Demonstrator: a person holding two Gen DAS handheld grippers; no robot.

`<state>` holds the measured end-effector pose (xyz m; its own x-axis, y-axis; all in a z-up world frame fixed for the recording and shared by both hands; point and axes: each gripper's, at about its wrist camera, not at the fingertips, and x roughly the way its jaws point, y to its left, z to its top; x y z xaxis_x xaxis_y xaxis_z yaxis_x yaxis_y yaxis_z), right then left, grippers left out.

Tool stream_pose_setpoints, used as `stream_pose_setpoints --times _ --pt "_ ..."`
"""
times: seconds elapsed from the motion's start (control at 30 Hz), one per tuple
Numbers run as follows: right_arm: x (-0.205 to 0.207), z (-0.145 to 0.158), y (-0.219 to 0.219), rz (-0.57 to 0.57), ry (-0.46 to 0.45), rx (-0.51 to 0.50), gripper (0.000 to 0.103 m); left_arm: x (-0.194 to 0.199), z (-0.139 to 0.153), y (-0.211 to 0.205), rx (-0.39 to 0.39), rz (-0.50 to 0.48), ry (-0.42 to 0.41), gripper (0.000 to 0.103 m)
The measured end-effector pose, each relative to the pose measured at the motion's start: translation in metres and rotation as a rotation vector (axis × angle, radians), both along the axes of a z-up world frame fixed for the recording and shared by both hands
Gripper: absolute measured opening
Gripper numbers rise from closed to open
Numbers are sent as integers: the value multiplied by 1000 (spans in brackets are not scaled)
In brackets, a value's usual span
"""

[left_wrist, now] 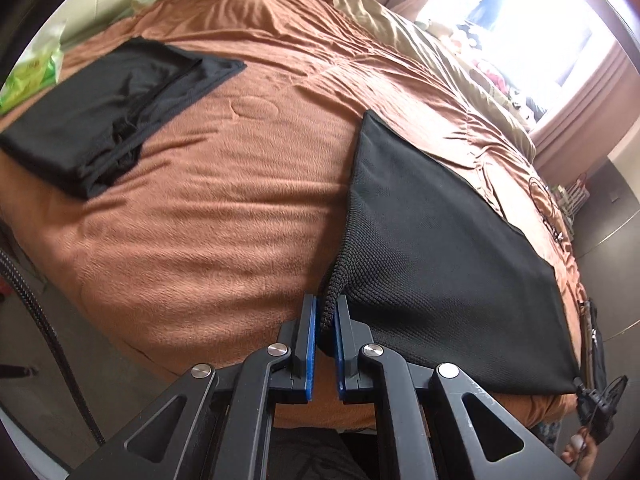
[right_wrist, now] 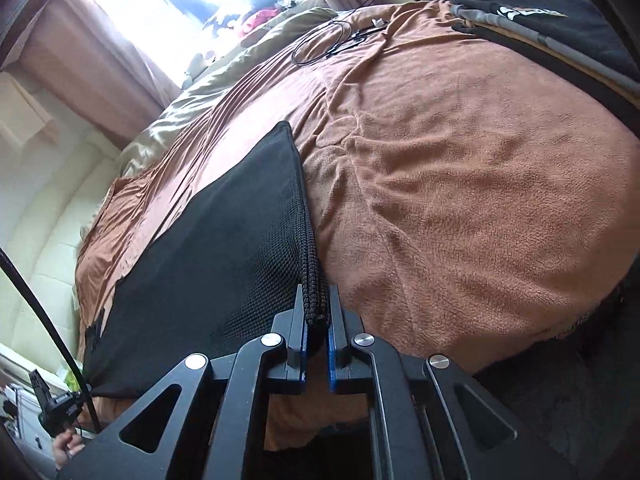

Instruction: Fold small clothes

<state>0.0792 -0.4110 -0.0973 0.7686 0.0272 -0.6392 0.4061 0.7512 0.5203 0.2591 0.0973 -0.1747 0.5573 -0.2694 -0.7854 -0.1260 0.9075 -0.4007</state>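
The left gripper (left_wrist: 326, 312) has its jaws clamped on one near corner of the black knit cloth (left_wrist: 440, 232), and the right gripper (right_wrist: 316, 312) pinches the other near corner. The cloth stretches ahead of both jaws across the orange blanket (left_wrist: 240, 200) on the bed. A folded black garment (left_wrist: 100, 112) lies far ahead-left of the left jaws
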Motion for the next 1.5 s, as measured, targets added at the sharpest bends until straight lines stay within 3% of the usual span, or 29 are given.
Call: stream_pose_setpoints --times 0.1,0.3,0.37,0.43,0.47,0.77,0.97,1.23,1.5 --pt "-5 -6 -2 -62 86 -64 9 0 -6 1 -13 5 2 9" --pt "-21 14 -5 -65 97 -103 9 -4 -19 7 -131 1 5 12" --pt "-19 30 5 -40 86 -138 9 -6 -25 8 -178 -2 12 30" --pt "-14 42 18 -8 76 -172 9 -8 -30 10 -225 7 12 41" --pt "-11 47 26 7 73 -187 9 -9 -33 11 -247 10 10 42" --pt "49 61 110 199 91 -280 9 -14 -43 21 -345 26 -9 41" --pt "94 63 167 335 121 -314 9 -13 -51 27 -384 27 1 13" --pt "150 51 239 502 177 -388 9 -17 -55 32 -417 20 -10 11" --pt "188 28 263 546 234 -386 9 -15 -59 33 -447 17 -13 10"
